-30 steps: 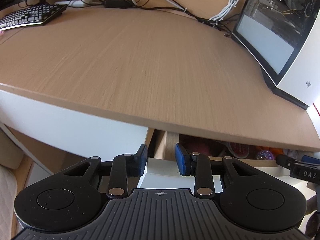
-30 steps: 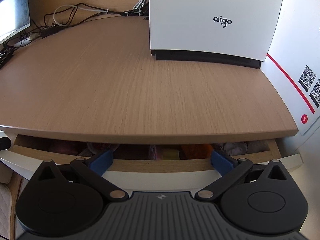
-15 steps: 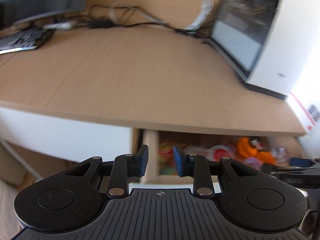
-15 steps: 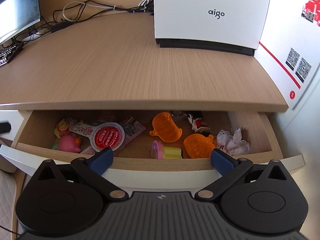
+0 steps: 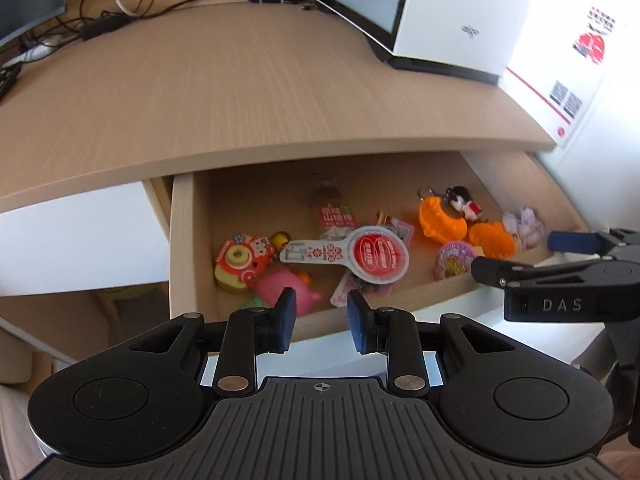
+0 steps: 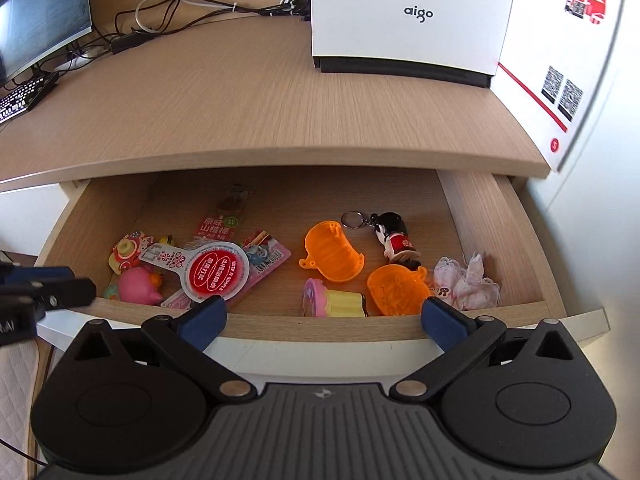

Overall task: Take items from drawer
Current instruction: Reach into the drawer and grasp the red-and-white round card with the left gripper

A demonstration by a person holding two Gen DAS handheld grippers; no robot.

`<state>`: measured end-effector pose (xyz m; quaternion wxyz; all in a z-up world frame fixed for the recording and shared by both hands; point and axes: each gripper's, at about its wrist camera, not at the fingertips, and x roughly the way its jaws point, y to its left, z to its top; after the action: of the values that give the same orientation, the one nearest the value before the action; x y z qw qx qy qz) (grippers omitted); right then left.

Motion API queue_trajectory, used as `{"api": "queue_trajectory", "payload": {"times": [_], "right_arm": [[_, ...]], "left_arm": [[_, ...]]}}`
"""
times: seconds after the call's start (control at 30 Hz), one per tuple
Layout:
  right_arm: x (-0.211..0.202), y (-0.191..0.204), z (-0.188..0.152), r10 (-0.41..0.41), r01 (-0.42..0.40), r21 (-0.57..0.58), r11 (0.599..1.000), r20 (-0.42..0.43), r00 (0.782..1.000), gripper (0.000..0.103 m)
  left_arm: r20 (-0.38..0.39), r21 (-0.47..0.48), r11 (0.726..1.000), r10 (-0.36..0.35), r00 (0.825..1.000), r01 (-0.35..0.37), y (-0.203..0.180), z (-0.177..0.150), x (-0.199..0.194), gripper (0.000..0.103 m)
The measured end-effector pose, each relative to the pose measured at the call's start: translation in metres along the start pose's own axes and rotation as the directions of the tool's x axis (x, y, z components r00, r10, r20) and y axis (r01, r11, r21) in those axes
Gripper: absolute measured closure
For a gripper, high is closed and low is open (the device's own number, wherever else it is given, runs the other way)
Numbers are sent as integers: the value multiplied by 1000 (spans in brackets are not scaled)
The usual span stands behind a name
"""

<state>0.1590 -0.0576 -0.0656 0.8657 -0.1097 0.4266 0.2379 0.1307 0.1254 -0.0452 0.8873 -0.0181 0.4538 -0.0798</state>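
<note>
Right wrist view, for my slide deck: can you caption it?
Open right gripper poised before the pulled-out drawer of small toys and snack packets.

Wooden desk (image 6: 248, 108): white computer case (image 6: 408, 20), cables (image 6: 192, 12), keyboard (image 6: 24, 96) on top.

Drawer (image 5: 182, 240), open under tabletop (image 5: 224, 92): red-and-white round tag (image 5: 376, 255), pink toy (image 5: 286, 286), two orange moulds (image 5: 442, 220), doll keychain (image 5: 464, 202). Left claw (image 5: 320, 320) empty, pads apart, above front edge. Right claw (image 5: 516, 256) alongside.
</note>
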Motion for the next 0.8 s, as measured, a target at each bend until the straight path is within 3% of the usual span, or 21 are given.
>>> {"api": "queue_trajectory", "payload": {"times": [0.3, 0.33, 0.63, 0.7, 0.73, 0.8], "right_arm": [[-16, 2, -19, 2, -2, 1, 1000, -15, 1000, 0], [-17, 2, -21, 76, -77, -98, 992, -19, 997, 0], [-27, 2, -31, 61, -66, -103, 992, -56, 997, 0], [-29, 1, -33, 80, -87, -124, 988, -63, 995, 0], [-30, 1, -34, 133, -146, -200, 969, -76, 988, 0], [-31, 0, -34, 135, -152, -206, 967, -91, 987, 0]], "left_arm": [[-13, 22, 1000, -8, 1000, 8, -7, -18, -13, 73], [-17, 28, 1000, -7, 1000, 8, -8, -19, -13, 73], [-49, 76, 997, -19, 999, 23, -14, -19, -11, 72], [-43, 85, 996, -23, 999, 26, -15, -16, -11, 72], [-40, 90, 996, -24, 999, 27, -17, -15, -11, 72], [-36, 99, 995, -27, 999, 31, -20, -12, -12, 71]]}}
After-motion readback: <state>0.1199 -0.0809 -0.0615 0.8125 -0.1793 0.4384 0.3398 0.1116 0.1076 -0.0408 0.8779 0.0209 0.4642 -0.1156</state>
